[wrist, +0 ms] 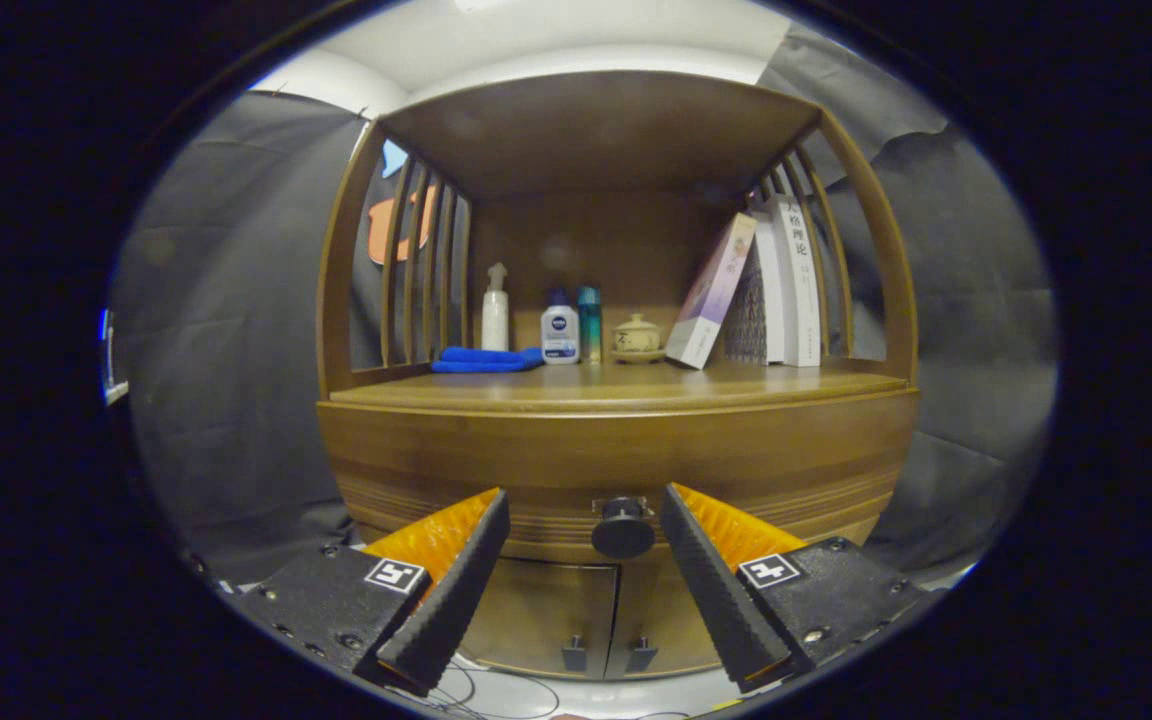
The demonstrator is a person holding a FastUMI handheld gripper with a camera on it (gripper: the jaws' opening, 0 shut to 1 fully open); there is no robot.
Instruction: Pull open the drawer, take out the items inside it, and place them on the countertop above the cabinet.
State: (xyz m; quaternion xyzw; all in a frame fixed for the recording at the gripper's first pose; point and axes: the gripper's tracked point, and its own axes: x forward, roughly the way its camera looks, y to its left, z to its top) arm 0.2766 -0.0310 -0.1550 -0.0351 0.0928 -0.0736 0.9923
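Observation:
A wooden cabinet stands straight ahead. Its drawer front [496, 465] is closed and carries a dark round knob [623, 528]. My gripper [584, 500] is open, and the knob sits just ahead of the fingertips, slightly nearer the right finger [706, 570] than the left finger [456, 585]. Neither finger touches the knob. Above the drawer runs the wooden countertop [616, 390], under a shelf roof. The drawer's inside is hidden.
On the countertop stand a folded blue cloth [486, 359], a white spray bottle [495, 310], a white-and-blue bottle [559, 335], a teal bottle [590, 324], a small lidded cup [636, 336] and leaning books [756, 290]. Two lower cabinet doors [546, 620] with small handles sit below the drawer.

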